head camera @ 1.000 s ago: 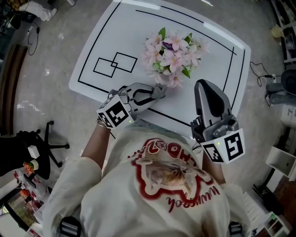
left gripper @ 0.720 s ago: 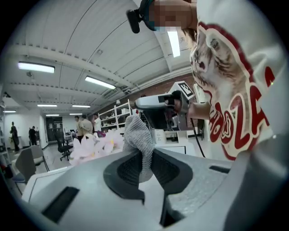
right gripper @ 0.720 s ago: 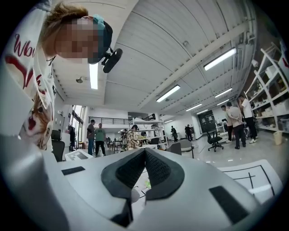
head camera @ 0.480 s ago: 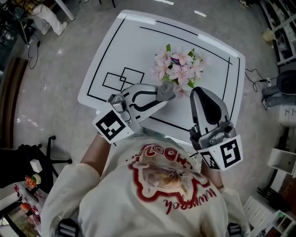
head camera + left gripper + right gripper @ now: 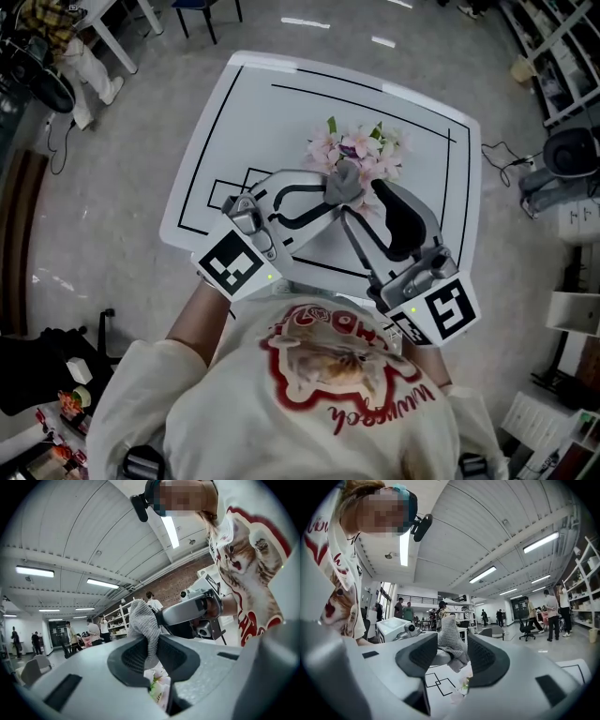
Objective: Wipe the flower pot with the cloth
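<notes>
**Knitted cloth pinched beside the blossoms**

Nearest, the left gripper (image 5: pixel 152 657) is clamping a grey, coarse-knit cloth (image 5: pixel 142 620) between its dark ribbed pads, the fabric bunching upward in a soft fold. The right gripper (image 5: pixel 451 657) is facing it tip to tip. Its jaws have just been opening and are standing wide, with the cloth's loose end lying between them unpressed. Just beyond the tips, the flower pot (image 5: pixel 359 155) is standing on the white table (image 5: pixel 253 103), showing only its filling of pink petals and green leaves. Black outlined rectangles (image 5: pixel 246 187) are marking the smooth tabletop.
</notes>
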The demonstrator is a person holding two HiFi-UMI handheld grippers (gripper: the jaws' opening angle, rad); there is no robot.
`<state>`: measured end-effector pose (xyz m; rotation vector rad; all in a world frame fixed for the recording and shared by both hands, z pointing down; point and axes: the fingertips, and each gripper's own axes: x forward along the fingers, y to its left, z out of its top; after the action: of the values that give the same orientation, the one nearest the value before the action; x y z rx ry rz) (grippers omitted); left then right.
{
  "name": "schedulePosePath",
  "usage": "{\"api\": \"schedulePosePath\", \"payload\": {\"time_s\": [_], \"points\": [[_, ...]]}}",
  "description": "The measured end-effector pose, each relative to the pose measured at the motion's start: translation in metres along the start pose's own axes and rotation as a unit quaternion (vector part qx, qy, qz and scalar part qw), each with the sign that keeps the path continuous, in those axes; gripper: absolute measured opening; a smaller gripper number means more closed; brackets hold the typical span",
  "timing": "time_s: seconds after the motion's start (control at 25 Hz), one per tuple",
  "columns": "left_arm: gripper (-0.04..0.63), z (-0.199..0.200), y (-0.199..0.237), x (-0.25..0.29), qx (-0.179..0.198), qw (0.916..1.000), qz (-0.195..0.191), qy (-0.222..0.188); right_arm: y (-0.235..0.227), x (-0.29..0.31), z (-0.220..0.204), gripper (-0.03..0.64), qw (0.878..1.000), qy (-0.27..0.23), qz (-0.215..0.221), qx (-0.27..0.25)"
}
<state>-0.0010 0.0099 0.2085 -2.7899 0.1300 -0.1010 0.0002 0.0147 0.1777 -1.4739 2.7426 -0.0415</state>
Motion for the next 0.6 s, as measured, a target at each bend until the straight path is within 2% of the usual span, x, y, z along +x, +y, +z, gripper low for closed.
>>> {"api": "schedulePosePath", "payload": {"time_s": [0.44,0.6], "points": [[0.046,-0.002,-0.003,0.019,0.003,0.9997,-0.022,-0.004,-0.012,0.009,-0.007,0.173,0.999,0.028,-0.016,-0.008],[0.046,-0.001,-0.006,0.030,0.010,0.9995,-0.023,-0.017,-0.018,0.009,-0.008,0.109,0.999,0.032,-0.021,-0.013]]}}
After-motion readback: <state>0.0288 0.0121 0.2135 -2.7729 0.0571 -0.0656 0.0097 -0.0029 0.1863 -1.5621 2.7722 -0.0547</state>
